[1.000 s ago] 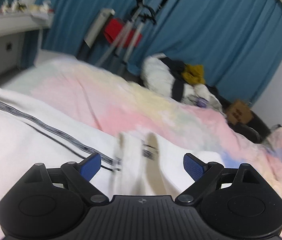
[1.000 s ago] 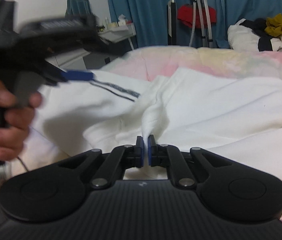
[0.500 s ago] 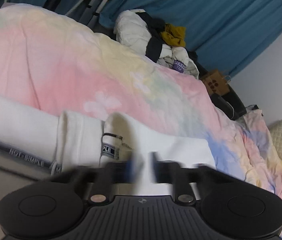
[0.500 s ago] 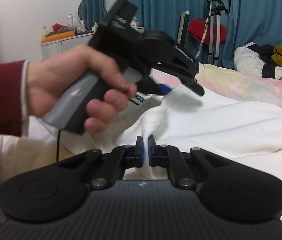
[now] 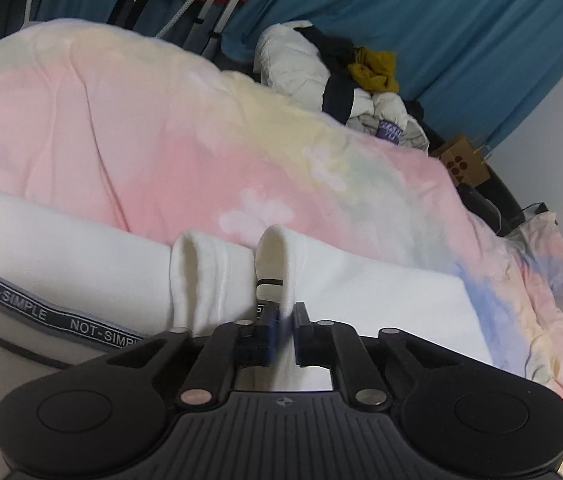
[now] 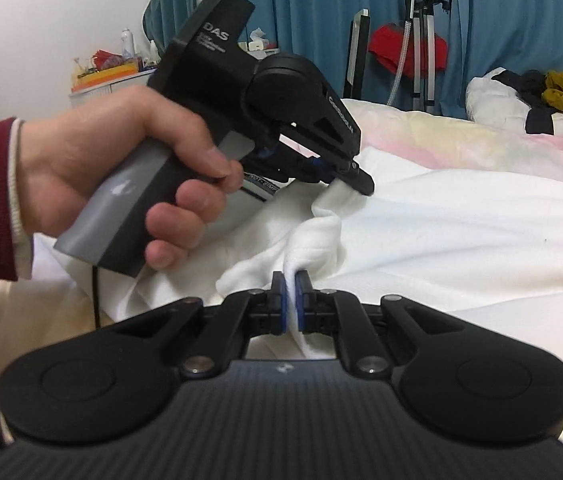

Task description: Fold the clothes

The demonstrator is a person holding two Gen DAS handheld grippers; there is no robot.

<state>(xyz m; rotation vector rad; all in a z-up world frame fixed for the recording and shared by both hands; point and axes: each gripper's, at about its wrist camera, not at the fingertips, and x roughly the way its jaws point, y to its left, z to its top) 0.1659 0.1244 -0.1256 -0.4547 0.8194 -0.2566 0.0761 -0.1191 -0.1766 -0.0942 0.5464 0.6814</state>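
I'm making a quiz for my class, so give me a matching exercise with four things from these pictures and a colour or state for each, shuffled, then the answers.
Things:
1. left gripper
2. curtain
3. bedcover
4. paper bag

Colour or state:
A. brown with dark dots
B. shut on the white garment
C. pastel pink and yellow
D. blue

Pairs: 1-B, 2-D, 3-C, 4-A

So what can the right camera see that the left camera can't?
Only the right wrist view shows the person's hand holding the left gripper, plus a cluttered shelf. Only the left wrist view shows the NOT-SIMPLE band and a brown paper bag. Both show the white garment, each gripper pinching it, the pastel bedspread, blue curtains and the clothes pile.
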